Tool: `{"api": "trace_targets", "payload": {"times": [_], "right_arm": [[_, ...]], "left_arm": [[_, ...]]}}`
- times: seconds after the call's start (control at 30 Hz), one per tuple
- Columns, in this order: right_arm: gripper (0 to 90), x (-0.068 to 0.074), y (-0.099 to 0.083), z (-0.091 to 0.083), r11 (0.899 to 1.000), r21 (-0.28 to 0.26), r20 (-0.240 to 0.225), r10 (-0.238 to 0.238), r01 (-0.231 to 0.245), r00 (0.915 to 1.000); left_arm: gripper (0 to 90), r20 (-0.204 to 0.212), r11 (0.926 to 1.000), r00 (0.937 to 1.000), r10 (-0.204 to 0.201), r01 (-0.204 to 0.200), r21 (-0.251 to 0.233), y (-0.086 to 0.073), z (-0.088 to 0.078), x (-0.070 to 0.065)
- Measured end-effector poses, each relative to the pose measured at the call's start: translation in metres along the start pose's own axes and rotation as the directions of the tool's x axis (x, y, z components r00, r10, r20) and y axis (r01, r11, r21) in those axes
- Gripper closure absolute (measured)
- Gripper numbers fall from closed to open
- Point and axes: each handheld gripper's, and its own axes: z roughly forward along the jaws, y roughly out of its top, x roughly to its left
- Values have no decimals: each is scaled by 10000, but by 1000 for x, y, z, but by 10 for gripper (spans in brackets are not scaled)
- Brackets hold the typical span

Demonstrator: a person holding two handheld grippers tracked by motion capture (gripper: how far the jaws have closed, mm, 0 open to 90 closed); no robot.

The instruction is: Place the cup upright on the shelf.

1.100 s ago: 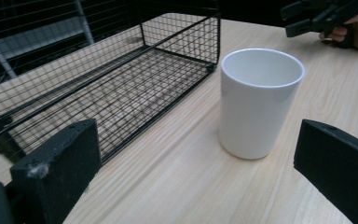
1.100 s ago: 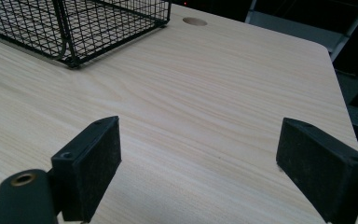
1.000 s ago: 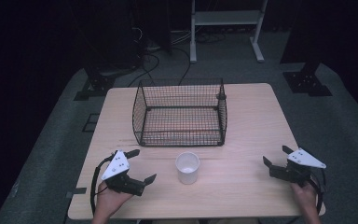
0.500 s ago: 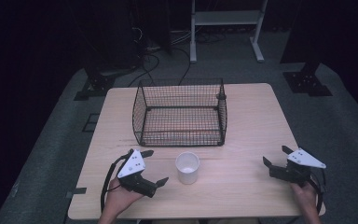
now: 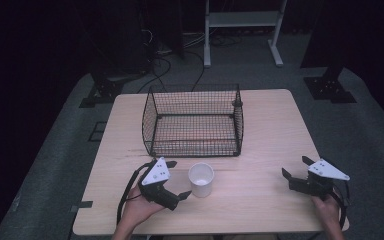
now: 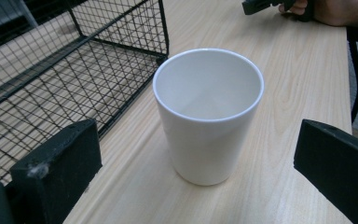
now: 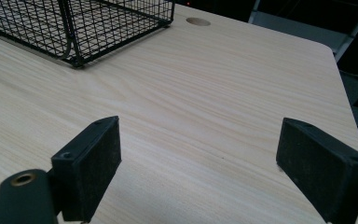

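A white empty cup (image 5: 201, 179) stands upright on the wooden table (image 5: 270, 125), just in front of a black wire basket (image 5: 194, 121). My left gripper (image 5: 178, 179) is open right beside the cup's left side. In the left gripper view the cup (image 6: 209, 114) stands between the two spread jaws of my left gripper (image 6: 196, 140), a little ahead of them and untouched. My right gripper (image 5: 295, 166) rests open near the table's front right. In the right gripper view my right gripper (image 7: 205, 140) has bare table between its jaws.
The basket (image 6: 51, 70) has nothing in it, and its corner (image 7: 74, 56) shows at the right gripper view's upper left. A round hole (image 7: 198, 21) is in the tabletop. Beyond the table a white frame (image 5: 242, 20) and cables (image 5: 160, 65) are on the floor.
My left gripper has moved right and forward, up to the cup. The right gripper and the cup have stayed put.
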Motion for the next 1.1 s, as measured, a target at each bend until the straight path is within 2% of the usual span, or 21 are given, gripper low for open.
{"api": "trace_targets", "payload": {"times": [0.5,0.67,1.1], "right_arm": [[131,0,0,0,10000,-3,-20,-11,11,10000],[131,1,0,0,10000,-11,-30,-11,11,10000],[131,1,0,0,10000,-21,-52,-24,24,10000]], "left_arm": [[0,516,9969,9986,-68,27,780,3,23,3],[0,707,9951,9972,-240,170,976,2,32,5],[2,1122,9878,9936,-137,-39,1558,8,53,3]]}}
